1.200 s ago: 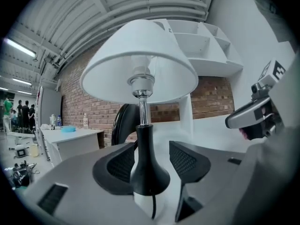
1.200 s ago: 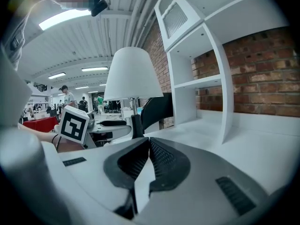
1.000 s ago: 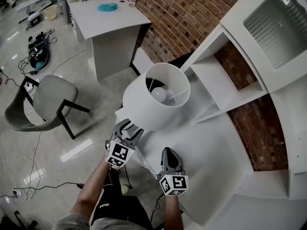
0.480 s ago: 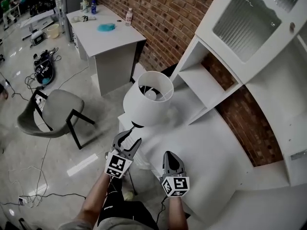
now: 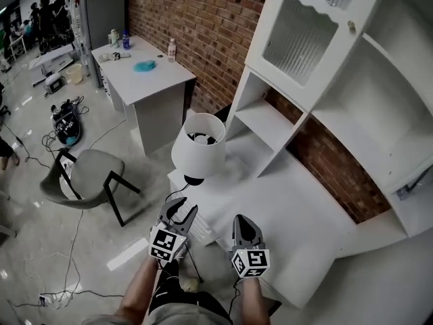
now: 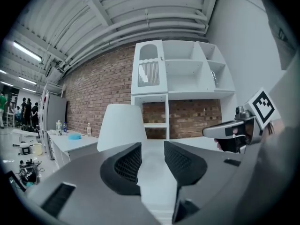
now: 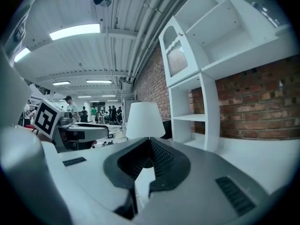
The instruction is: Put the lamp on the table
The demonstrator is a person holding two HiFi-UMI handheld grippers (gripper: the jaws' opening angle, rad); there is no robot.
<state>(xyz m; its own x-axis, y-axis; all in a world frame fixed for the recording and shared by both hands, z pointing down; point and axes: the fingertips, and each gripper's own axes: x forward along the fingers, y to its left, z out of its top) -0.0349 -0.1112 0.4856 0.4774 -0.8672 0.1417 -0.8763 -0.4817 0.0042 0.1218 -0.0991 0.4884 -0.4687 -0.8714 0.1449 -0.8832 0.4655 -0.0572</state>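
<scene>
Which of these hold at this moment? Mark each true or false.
1. The white-shaded lamp stands upright on the white table. True.
2. The left gripper clamps the lamp. False: its jaws are closing on nothing, short of the lamp.
3. The right gripper has its jaws together, empty. True.
4. The grey chair sits on the table. False: it stands on the floor beside it.

Lamp shade (image 5: 198, 152) looking matt white, cloth-like. Table (image 5: 298, 208) showing smooth white painted finish. Brick wall (image 5: 203, 32) at 12 o'clock looking rough, red. Floor (image 5: 40, 242) at 8 o'clock gleaming glossy.
</scene>
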